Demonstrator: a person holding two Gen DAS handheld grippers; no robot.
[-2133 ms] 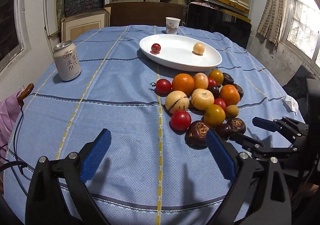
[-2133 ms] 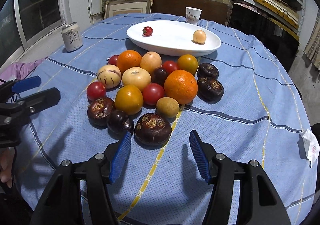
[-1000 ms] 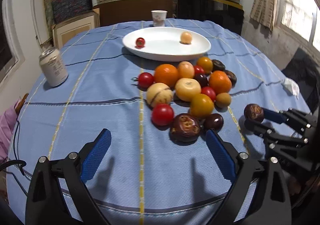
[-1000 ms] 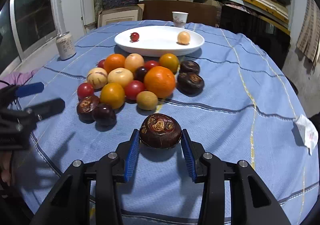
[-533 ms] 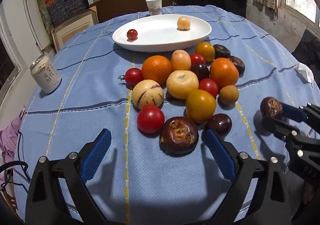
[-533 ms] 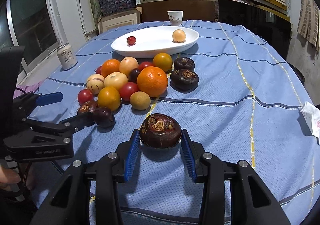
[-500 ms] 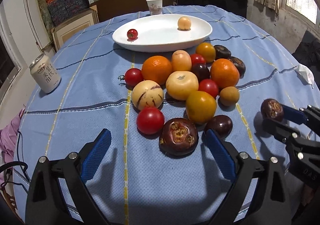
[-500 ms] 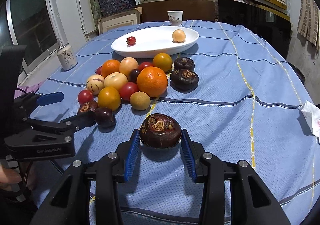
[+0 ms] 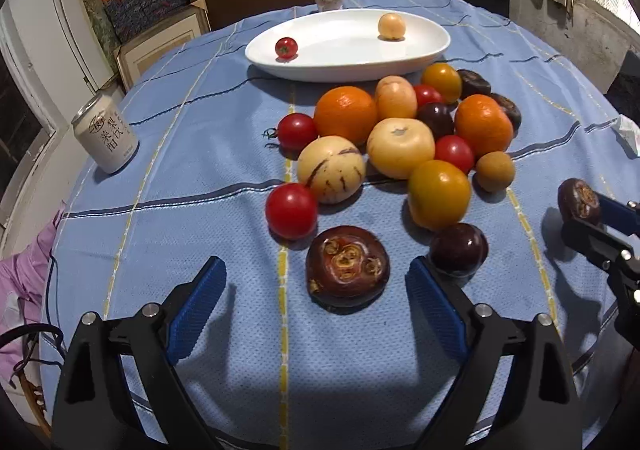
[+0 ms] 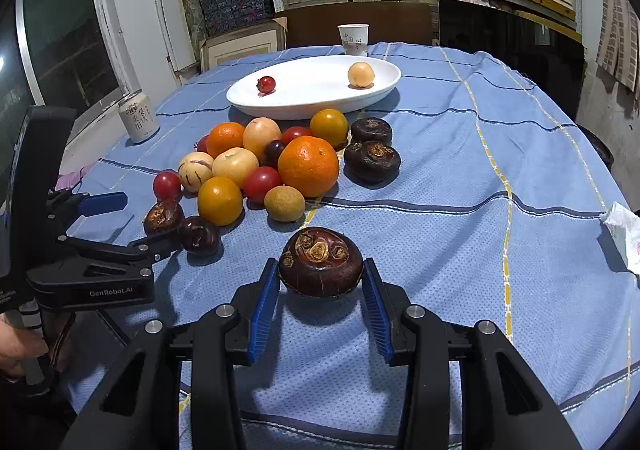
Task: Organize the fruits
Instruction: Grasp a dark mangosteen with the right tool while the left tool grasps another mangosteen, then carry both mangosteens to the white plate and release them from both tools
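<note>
Right tongs (image 10: 320, 282): clamped on dark brown, flattish water chestnut (image 10: 321, 261), above blue table (image 10: 460, 177). Left tongs (image 9: 316, 294): apart, flanking another chestnut (image 9: 347, 265). Risk: rounded skin slipping before white oval plate (image 10: 384, 83).

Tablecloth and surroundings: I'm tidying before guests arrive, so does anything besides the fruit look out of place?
A crumpled white tissue lies near the tablecloth's right edge, apart from the fruit. A drink can and a paper cup stand upright; nothing looks spilled.
</note>
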